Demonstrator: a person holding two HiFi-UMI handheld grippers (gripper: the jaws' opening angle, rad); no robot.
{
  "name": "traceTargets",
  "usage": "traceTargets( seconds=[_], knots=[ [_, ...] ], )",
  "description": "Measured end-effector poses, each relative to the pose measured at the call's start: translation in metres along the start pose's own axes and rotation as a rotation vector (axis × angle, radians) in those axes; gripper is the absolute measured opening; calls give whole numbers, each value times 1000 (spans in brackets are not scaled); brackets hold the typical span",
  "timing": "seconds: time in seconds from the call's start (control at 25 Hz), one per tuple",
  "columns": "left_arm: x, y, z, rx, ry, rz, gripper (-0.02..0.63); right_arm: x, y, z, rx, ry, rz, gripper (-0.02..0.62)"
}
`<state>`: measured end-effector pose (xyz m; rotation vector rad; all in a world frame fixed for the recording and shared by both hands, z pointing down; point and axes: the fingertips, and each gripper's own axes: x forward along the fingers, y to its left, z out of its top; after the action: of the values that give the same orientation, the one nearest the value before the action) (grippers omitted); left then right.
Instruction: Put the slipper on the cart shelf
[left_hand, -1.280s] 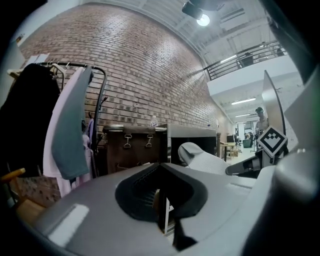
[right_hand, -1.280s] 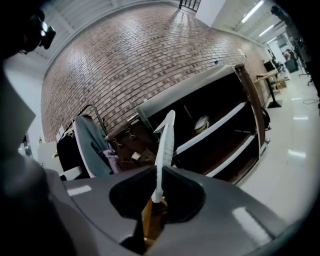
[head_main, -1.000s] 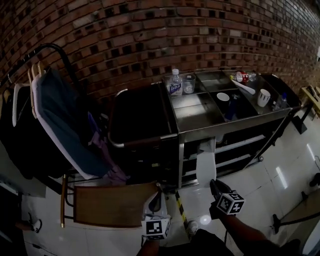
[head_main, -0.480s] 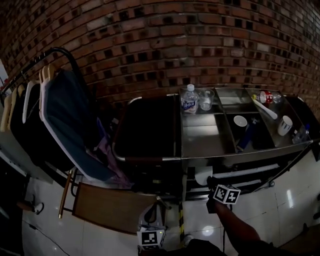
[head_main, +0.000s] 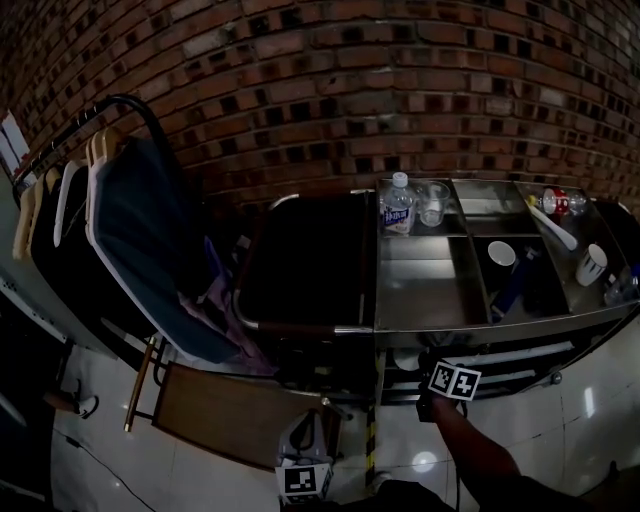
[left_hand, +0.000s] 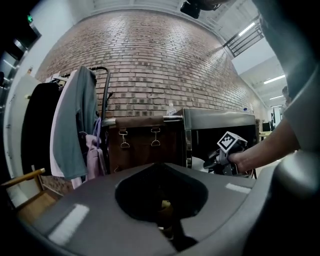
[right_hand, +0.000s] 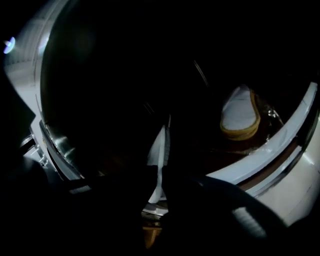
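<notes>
White slipper (right_hand: 159, 150), clamped edge-on in your right gripper (right_hand: 161, 175), hangs inside the dark cart shelf (right_hand: 220, 155), probably to be laid beside the tan-soled white slipper (right_hand: 241, 116) lying there. Your left gripper (left_hand: 161, 167) is closed on nothing, well clear of the reach.

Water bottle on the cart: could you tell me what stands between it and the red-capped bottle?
Head view: a clear glass beside the water bottle, then a bare steel compartment before the red-capped bottle.
</notes>
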<state>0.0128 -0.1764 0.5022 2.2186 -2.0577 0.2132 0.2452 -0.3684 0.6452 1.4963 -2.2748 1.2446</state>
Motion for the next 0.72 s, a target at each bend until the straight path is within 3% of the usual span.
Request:
traceTargets(
  seconds=[0.48,0.6,0.72],
  knots=[
    [10,-13,13,-9,-22,-28,14,1,-24,-7,28,-43,-169,60],
    [9,-16,13,-10,-24,-35,14,0,-35,-7,-47,-48,-269,96],
    [7,-20,11,-2,-13,-47,14,-3,-35,-4,-179,-66,-309,152]
  ],
)
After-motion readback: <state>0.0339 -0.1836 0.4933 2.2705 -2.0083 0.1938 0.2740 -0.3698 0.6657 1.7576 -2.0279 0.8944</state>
